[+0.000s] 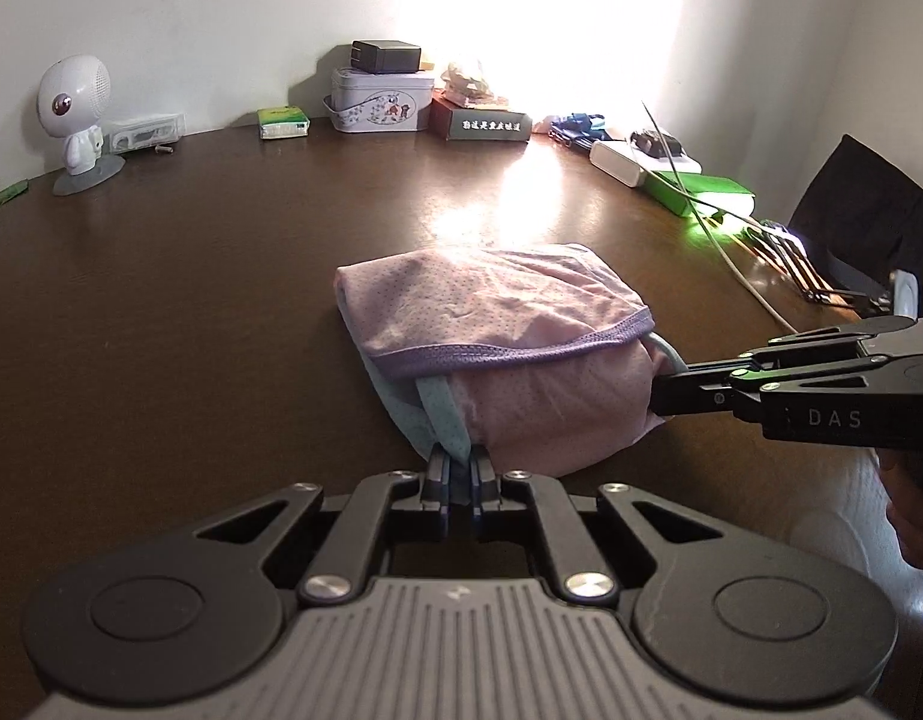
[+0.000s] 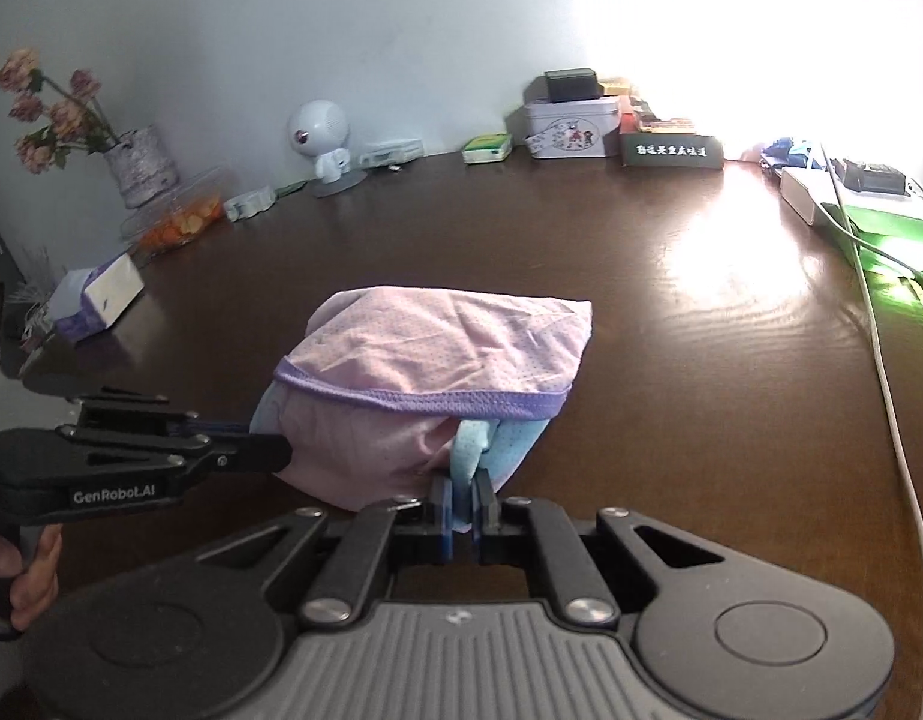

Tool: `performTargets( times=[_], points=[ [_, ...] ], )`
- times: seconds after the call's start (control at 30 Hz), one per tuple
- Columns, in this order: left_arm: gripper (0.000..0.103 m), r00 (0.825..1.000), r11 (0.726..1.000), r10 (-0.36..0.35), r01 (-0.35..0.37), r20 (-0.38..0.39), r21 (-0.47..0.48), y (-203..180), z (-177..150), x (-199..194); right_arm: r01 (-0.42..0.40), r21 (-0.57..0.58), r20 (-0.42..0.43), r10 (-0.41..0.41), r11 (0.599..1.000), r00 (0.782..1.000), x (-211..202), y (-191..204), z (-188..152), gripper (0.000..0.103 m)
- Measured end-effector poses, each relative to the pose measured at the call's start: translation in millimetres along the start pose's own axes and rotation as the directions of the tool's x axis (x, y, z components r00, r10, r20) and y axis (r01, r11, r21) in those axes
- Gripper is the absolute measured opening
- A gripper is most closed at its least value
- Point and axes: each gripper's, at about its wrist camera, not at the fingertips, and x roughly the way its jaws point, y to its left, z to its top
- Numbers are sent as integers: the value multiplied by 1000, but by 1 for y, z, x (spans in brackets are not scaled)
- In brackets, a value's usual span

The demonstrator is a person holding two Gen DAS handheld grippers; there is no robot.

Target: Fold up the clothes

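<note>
Flowers [image 2: 47, 111], dried and pinkish, stand in a pale vase [image 2: 142, 165] at the far left of the right wrist view; next to it sits a clear dish of orange pieces [image 2: 176, 222], and nearer the camera a tissue pack [image 2: 98, 299] lies on its side; a white round-headed robot figurine [image 1: 77, 120] stands by the wall, a small green packet [image 1: 283, 122] beyond it, then a decorated tin [image 1: 382, 99] with a black block [image 1: 386, 56] on top, then a dark box with white lettering [image 1: 488, 125]; all rest on a dark brown wooden table [image 1: 191, 276].

Middle of the table holds the garment [image 1: 491, 348], pink dotted fabric folded into a compact bundle, with a purple stitched hem across its front and pale blue trim showing underneath; the left gripper [image 1: 459, 468] has its fingers drawn nearly together on a strip of the blue trim at the bundle's near edge; the right gripper [image 2: 461, 495] is likewise pinched almost closed on blue trim at the edge nearest its own camera; each tool appears from the side in the other's view, its tip against the bundle, with a hand [image 2: 32, 570] on the left one's handle.

Right of the garment, glare washes over the tabletop; a white power strip [image 1: 620, 162], a green box [image 1: 698, 192] and a white cable [image 2: 893, 420] line the right edge.
</note>
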Motion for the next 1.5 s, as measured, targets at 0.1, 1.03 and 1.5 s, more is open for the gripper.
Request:
performTargets(
  times=[0.1,1.03,1.5],
  points=[
    [6,1000,1000,20,-20,10,-11,9,25,22,26,0,7,-26,1000,1000,29,-12,29,5],
    [83,993,995,86,-82,76,-48,46,107,68,108,18,107,-110,994,988,108,-44,133,38],
    [103,968,963,247,-241,40,-121,-31,-103,-77,134,82,78,-141,988,987,-72,23,-63,67]
  ],
)
